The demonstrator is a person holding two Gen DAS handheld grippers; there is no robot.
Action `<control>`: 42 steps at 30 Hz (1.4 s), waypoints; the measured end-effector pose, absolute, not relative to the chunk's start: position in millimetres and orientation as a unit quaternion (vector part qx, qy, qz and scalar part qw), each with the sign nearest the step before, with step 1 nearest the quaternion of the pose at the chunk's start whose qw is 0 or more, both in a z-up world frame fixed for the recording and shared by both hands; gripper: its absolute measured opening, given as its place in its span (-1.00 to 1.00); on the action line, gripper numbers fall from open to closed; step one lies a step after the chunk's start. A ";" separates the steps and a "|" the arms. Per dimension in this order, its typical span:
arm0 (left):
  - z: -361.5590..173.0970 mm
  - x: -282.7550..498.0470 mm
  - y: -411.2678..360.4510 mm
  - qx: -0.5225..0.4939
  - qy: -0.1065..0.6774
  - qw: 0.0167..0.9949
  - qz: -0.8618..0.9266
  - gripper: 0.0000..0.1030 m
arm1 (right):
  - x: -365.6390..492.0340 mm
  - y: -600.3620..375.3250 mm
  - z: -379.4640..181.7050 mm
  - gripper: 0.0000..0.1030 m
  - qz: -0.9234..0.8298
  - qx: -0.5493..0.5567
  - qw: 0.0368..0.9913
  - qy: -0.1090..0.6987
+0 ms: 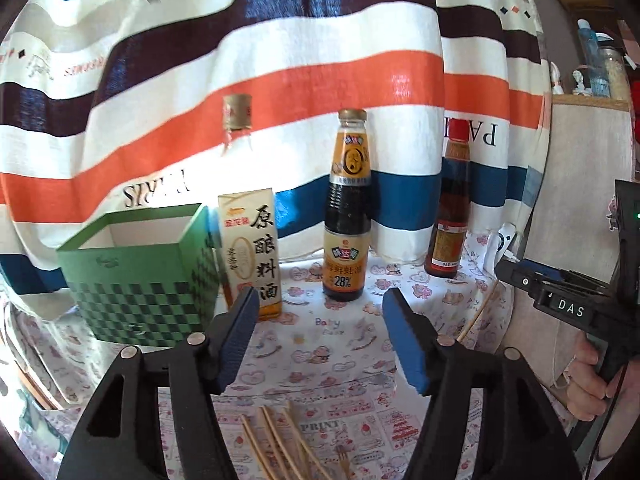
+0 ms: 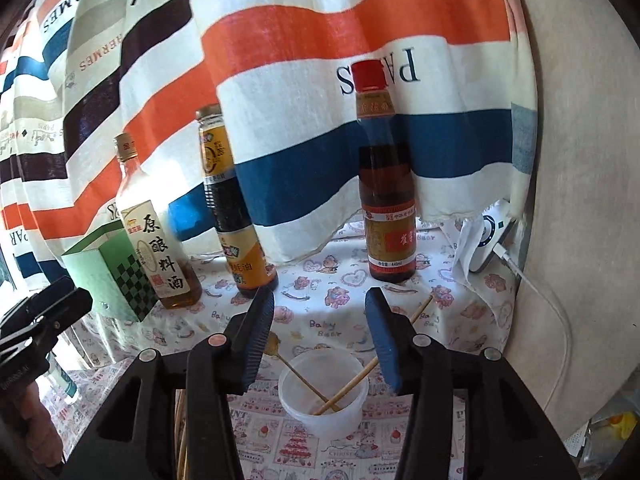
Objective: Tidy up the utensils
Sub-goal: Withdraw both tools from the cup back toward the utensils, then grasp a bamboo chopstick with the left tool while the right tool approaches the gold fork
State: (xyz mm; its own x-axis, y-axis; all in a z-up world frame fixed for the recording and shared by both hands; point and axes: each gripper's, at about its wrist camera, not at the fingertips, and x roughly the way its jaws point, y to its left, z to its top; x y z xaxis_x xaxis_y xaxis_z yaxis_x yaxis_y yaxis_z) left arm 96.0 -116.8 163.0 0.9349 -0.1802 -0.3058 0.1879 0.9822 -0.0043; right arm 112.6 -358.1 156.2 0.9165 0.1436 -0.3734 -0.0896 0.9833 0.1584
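Thin wooden skewers point(image 1: 280, 444), loose on bench; both tongs wide, empty.
Judged light, stiff, brittle; grip mid-shaft; translucent plastic cup point(image 2: 323, 392) holds two.

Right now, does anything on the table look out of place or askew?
Nothing spilled. Two sticks lean crossed in the translucent plastic cup, while several loose bamboo sticks still lie scattered on the printed tablecloth. Bottles stand upright.

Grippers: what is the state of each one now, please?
Left gripper: open, holding nothing.
Right gripper: open, holding nothing.
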 end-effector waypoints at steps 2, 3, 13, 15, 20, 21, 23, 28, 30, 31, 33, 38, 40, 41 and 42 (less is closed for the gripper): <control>167.6 77.9 -106.3 0.019 0.141 0.986 -0.085 0.44 | 94.5 -348.9 159.8 0.06 0.074 0.067 0.978 0.185; 168.8 70.5 -102.1 0.021 0.137 0.987 -0.077 0.56 | 83.5 -343.3 161.1 0.10 0.083 0.067 0.978 0.179; 120.9 1.6 -54.7 0.043 0.113 0.992 -0.028 0.91 | 22.2 -307.1 128.8 0.35 0.107 0.077 0.976 0.175; 109.2 2.4 -50.7 0.048 0.119 0.992 -0.023 0.91 | 18.8 -298.5 115.8 0.38 0.110 0.080 0.973 0.185; 82.4 6.5 -18.2 -0.053 0.167 0.983 -0.051 0.95 | 23.9 -284.4 80.9 0.49 0.126 0.101 0.965 0.205; 76.4 8.3 -13.4 -0.060 0.168 0.983 -0.045 0.95 | 28.1 -282.3 72.6 0.49 0.120 0.098 0.965 0.212; 63.2 14.9 -6.5 -0.048 0.173 0.983 -0.020 0.95 | 38.7 -278.2 57.2 0.49 0.104 0.085 0.962 0.239; 42.7 28.6 14.0 -0.042 0.214 0.976 0.008 0.96 | 54.8 -273.4 29.3 0.49 0.097 0.070 0.950 0.288; 31.6 37.6 21.9 -0.068 0.250 0.966 0.003 0.96 | 57.7 -271.3 23.6 0.49 0.102 0.068 0.947 0.297; 26.3 41.4 24.1 -0.080 0.266 0.961 -0.005 0.96 | 59.0 -269.8 21.4 0.49 0.102 0.066 0.945 0.302; 16.0 49.9 25.2 -0.095 0.297 0.950 -0.017 0.96 | 60.6 -266.5 16.6 0.49 0.101 0.062 0.942 0.312; -7.6 67.2 18.6 -0.076 0.351 0.933 0.005 0.96 | 67.3 -259.8 1.4 0.49 0.105 0.058 0.930 0.348; -13.7 69.2 18.4 -0.086 0.360 0.929 0.011 0.96 | 68.1 -256.9 -3.9 0.49 0.077 0.044 0.932 0.352; -16.4 69.8 19.6 -0.097 0.366 0.926 0.011 0.96 | 67.8 -255.3 -5.1 0.49 0.062 0.031 0.935 0.348; -18.1 70.0 20.2 -0.103 0.368 0.924 0.008 0.96 | 67.3 -252.9 -6.3 0.49 0.056 0.018 0.937 0.345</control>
State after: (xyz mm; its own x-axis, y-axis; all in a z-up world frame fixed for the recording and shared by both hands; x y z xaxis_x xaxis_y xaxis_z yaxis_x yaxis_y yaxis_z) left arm 70.0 20.2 -18.1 0.7285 -0.0612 -0.6823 -0.0902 0.9788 -0.1842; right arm 67.3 -252.9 -6.3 0.7552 0.1166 -0.6450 -0.0917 0.9932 0.0721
